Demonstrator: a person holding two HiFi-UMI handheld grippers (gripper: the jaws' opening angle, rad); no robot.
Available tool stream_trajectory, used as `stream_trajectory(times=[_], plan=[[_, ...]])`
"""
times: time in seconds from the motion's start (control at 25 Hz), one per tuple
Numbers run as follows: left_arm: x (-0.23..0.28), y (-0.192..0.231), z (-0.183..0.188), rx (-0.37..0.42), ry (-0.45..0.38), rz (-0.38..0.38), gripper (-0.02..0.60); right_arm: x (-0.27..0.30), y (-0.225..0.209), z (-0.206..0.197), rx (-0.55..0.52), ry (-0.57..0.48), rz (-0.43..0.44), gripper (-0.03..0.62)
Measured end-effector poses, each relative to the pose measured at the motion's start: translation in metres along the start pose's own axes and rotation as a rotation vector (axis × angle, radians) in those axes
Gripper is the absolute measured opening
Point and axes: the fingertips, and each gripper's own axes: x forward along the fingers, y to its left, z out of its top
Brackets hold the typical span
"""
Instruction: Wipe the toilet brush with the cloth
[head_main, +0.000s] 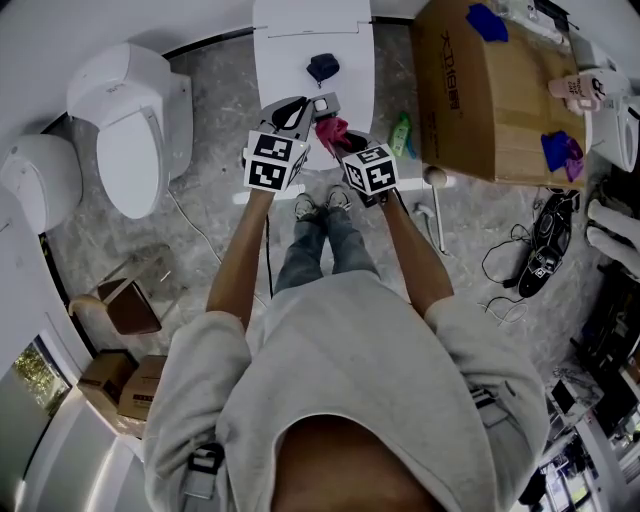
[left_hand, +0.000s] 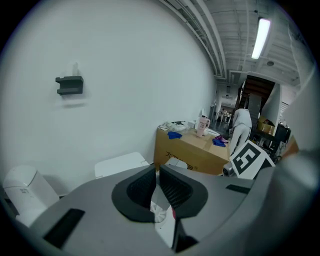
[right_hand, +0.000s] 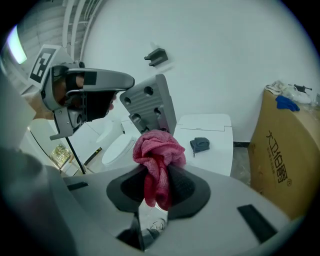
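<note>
My left gripper (head_main: 293, 112) is held above a white cabinet top (head_main: 350, 60), and its jaws (left_hand: 156, 187) stand pressed together. A thin black brush handle (right_hand: 74, 150) runs down from it toward the person's legs (head_main: 267, 240). The brush's flat grey head (right_hand: 149, 105) with small holes sticks out beside this gripper (head_main: 325, 103). My right gripper (head_main: 345, 140) is shut on a bunched pink cloth (right_hand: 157, 150). The cloth (head_main: 333, 132) touches the lower edge of the grey head. The grip point on the handle is hidden.
A small dark pouch (head_main: 322, 67) lies on the cabinet top. A white toilet (head_main: 135, 120) stands to the left and a big cardboard box (head_main: 490, 100) to the right. A green bottle (head_main: 401, 135), cables (head_main: 545, 240) and small boxes (head_main: 120, 305) are on the floor.
</note>
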Motion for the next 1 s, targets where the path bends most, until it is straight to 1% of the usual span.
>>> stream_trajectory(times=[0.24, 0.32, 0.4, 0.48, 0.6, 0.8, 0.88, 1.0], plan=[[-0.002, -0.001, -0.002, -0.004, -0.005, 0.003, 0.023, -0.003, -0.027, -0.022, 0.020, 0.059, -0.044, 0.100], [-0.003, -0.001, -0.004, -0.008, -0.004, 0.002, 0.023, -0.010, -0.038, -0.023, 0.029, 0.053, -0.063, 0.100], [-0.003, -0.001, -0.004, -0.012, -0.007, 0.001, 0.023, -0.019, -0.046, -0.014, 0.030, 0.020, -0.077, 0.100], [-0.003, -0.001, -0.004, -0.014, -0.009, 0.002, 0.023, -0.029, -0.051, 0.005, 0.019, -0.036, -0.081, 0.100], [-0.002, -0.002, -0.003, -0.014, -0.009, 0.004, 0.023, -0.046, -0.054, 0.046, -0.014, -0.134, -0.075, 0.100], [-0.003, -0.005, -0.004, -0.013, -0.010, 0.010, 0.023, -0.071, -0.042, 0.112, -0.097, -0.265, -0.036, 0.100], [-0.003, -0.004, -0.004, -0.014, -0.012, 0.013, 0.023, -0.076, -0.033, 0.132, -0.127, -0.300, -0.018, 0.100], [-0.003, -0.003, -0.004, -0.015, -0.012, 0.016, 0.023, -0.073, -0.022, 0.149, -0.173, -0.316, 0.014, 0.101]])
